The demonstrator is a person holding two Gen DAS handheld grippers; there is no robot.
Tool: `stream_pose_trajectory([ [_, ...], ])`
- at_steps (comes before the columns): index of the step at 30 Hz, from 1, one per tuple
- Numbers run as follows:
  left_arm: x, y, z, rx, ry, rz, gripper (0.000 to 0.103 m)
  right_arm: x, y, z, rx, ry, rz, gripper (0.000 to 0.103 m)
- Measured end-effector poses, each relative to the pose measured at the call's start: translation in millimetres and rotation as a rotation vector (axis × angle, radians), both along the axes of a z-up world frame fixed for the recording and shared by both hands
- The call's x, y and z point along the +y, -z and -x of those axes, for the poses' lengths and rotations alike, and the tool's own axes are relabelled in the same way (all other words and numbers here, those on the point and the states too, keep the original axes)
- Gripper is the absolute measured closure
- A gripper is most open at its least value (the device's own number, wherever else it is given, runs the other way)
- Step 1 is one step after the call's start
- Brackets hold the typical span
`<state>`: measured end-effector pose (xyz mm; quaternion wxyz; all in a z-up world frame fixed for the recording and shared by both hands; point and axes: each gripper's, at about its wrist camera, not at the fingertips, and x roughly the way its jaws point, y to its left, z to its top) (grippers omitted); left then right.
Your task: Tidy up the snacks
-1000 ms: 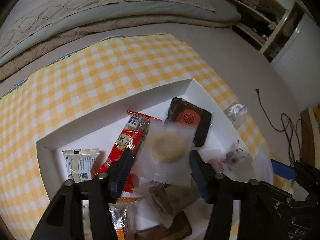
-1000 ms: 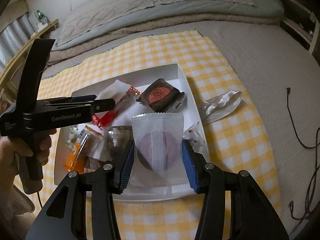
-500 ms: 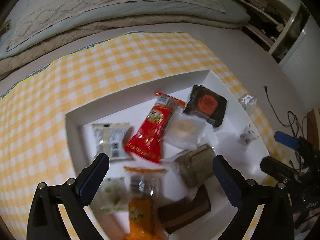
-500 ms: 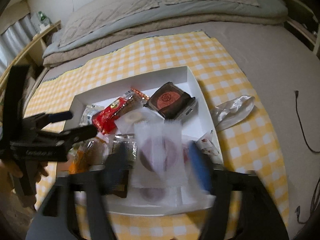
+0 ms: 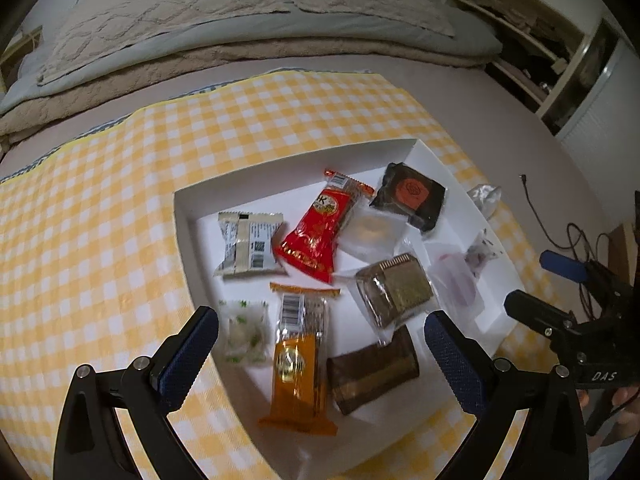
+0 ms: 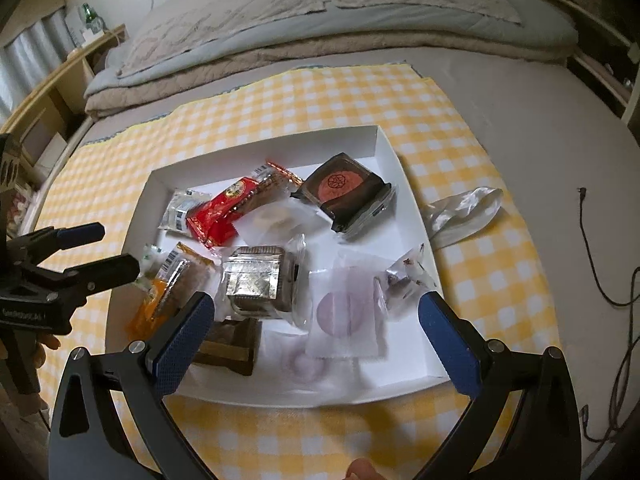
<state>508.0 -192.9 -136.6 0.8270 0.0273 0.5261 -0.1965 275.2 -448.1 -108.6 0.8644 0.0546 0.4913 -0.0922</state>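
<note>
A white tray (image 5: 188, 248) (image 6: 408, 184) on the yellow checked cloth holds several wrapped snacks. Among them are a red packet (image 5: 320, 228) (image 6: 224, 208), a dark mooncake pack (image 5: 412, 196) (image 6: 344, 192), a clear pack with a pale cake (image 5: 372, 232), a clear pack with a purple cake (image 6: 344, 312) (image 5: 456, 280), and an orange bar (image 5: 296, 364) (image 6: 168, 292). My left gripper (image 5: 320, 344) is open and empty above the tray's near left part. My right gripper (image 6: 312, 324) is open and empty above the tray's near edge; the purple cake pack lies between its fingers.
A crumpled clear plastic bag (image 6: 464, 212) lies on the cloth right of the tray. A black cable (image 6: 592, 248) runs on the floor at the right. A bed with grey bedding (image 5: 200, 20) fills the back. A shelf unit (image 5: 552, 52) stands at the far right.
Both grippers have opened and let go of their clear cake packs, which now lie in the tray. Both grippers have pulled back and up from the tray.
</note>
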Motion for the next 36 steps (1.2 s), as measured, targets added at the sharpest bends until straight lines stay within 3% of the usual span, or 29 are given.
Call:
stream_pose_trajectory([
  [6,18.2,-27.5,19.4,-0.019,-0.04,0.01,0.0,9.6,-16.7,11.2,-0.031,-0.006,0.015,0.0],
  [15,48.5,-81.2,69.2,-0.123,-0.145,-0.026,0.0,35.9,-49.4,25.5,-0.083,-0.013,0.041,0.0],
  [20,62.5,-115.6,114.0,-0.205,-0.181,-0.048,0.0,54.9,-78.4,39.0,-0.127,-0.033,0.055,0.0],
  [28,82.3,-168.0,193.4,-0.318,-0.211,-0.022,0.0,84.5,-120.3,71.8,-0.196,-0.068,0.072,0.0],
  [36,105.3,-191.8,274.3,-0.433,-0.241,-0.043,0.0,101.0,-140.7,115.8,-0.265,-0.088,0.077,0.0],
])
